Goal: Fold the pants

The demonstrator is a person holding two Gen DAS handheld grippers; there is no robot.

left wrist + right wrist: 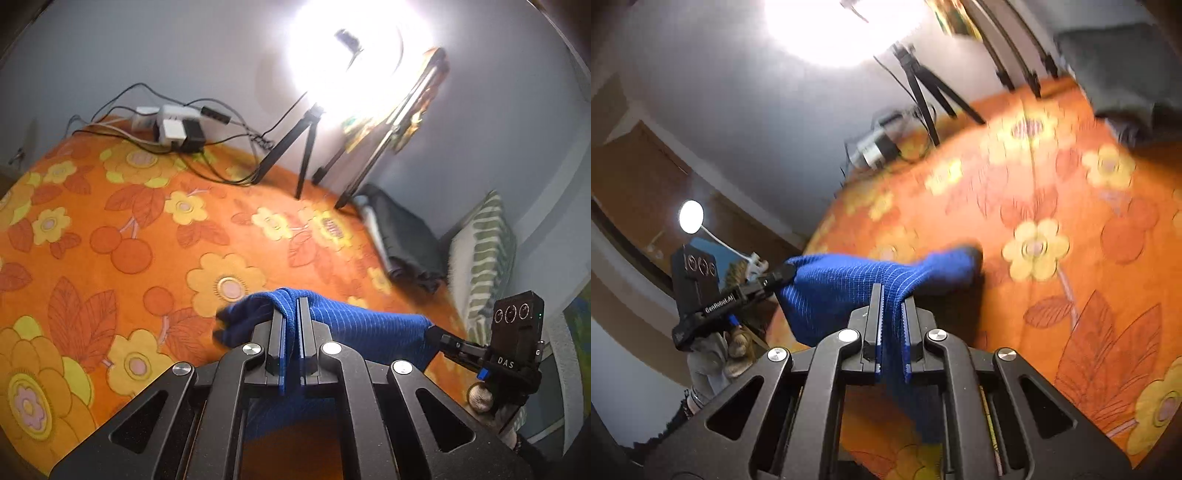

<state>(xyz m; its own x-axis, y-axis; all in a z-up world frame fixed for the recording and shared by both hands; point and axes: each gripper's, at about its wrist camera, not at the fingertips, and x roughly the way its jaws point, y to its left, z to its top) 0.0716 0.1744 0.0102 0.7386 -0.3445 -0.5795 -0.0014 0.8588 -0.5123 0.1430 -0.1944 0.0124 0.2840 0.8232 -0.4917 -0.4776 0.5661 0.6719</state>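
So the biggest thing here is the bed with the orange flower-print cover (110,229), which looks like the folding surface, wide and flat with room to lay stuff out. At the far edge sit a ring light on a tripod (306,147) and a power strip with plugs (173,127), pushed back out of the working area. A dark folded garment (402,236) lies off to the side next to a striped pillow (480,251), maybe a done pile, can't say for sure.

The blue pants (354,321) are up in the air above the cover, stretched between both claws. The left claw (292,332) is clamped shut on one bunch of the fabric, and the right claw (892,317) is pinched on another. My guess is that holding two spots apart lets the cloth hang straight so it lies down flat for a fold.
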